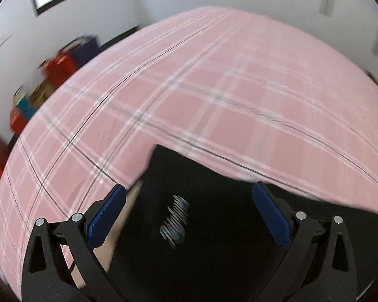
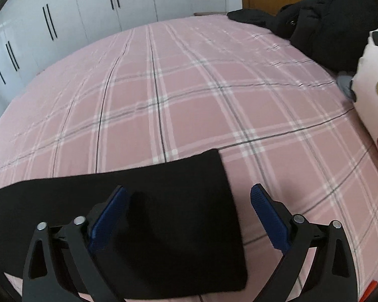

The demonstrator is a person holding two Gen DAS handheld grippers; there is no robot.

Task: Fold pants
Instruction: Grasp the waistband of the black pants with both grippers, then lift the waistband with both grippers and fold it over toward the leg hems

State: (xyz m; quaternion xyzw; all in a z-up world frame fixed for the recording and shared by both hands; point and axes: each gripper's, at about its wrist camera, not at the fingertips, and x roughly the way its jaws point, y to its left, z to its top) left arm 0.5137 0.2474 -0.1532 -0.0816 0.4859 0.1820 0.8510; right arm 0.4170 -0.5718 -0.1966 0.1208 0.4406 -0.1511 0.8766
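Here we have the pants (image 2: pixel 163 216) lying flat on the bed (image 2: pixel 189 95), a dark band whose squared end sits just beyond the right gripper (image 2: pixel 189 201). Its jaws stand wide apart with nothing between them; one finger is over the cloth, the other over bare sheet just past the pants' side edge.

In the left wrist view the left gripper (image 1: pixel 189 198) also has its jaws spread and holds nothing. The pants (image 1: pixel 214 226) fill the space beneath it, a grey printed mark (image 1: pixel 175 221) on the cloth between the fingers, and a corner of the fabric (image 1: pixel 158 151) pokes out ahead onto the sheet.

We judge this to be the moment between folds: the garment looks already narrowed into a strip, and both grippers hover over its ends. Next we would need each gripper to come down on an edge of the pants, pinch through the layers, and carry one end over toward the other, keeping the edges lined up. Beyond the pants, near the headboard, lie a black jacket (image 2: pixel 327 25) and a pillow (image 2: pixel 375 93).
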